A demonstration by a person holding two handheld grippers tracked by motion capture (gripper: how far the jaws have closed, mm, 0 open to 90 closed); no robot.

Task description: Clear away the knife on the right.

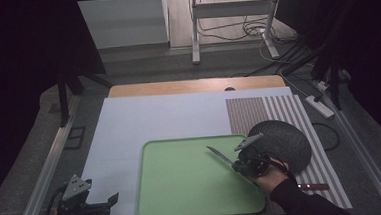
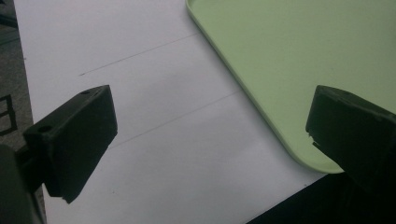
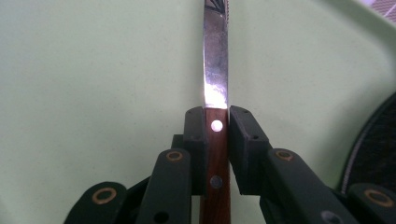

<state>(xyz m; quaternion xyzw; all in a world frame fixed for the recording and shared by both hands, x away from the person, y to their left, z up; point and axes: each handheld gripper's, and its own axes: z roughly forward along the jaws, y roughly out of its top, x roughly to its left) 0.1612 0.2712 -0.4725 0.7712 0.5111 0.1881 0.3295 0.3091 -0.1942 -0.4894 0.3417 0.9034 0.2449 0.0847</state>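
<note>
Clamped in my right gripper (image 3: 216, 140) by its wooden handle, the knife (image 3: 215, 70) hung over the green tray (image 1: 183, 188), stiff, probably light, blade slick; left gripper (image 1: 97, 206) gaped empty.

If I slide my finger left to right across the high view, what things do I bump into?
Left gripper → green tray → knife → right gripper → dark round plate → striped mat.

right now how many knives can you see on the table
2. One knife is clamped by its wooden handle in the right gripper, blade over the green tray. A second wooden handle lies on the striped mat beside the person's sleeve, its blade hidden.
</note>
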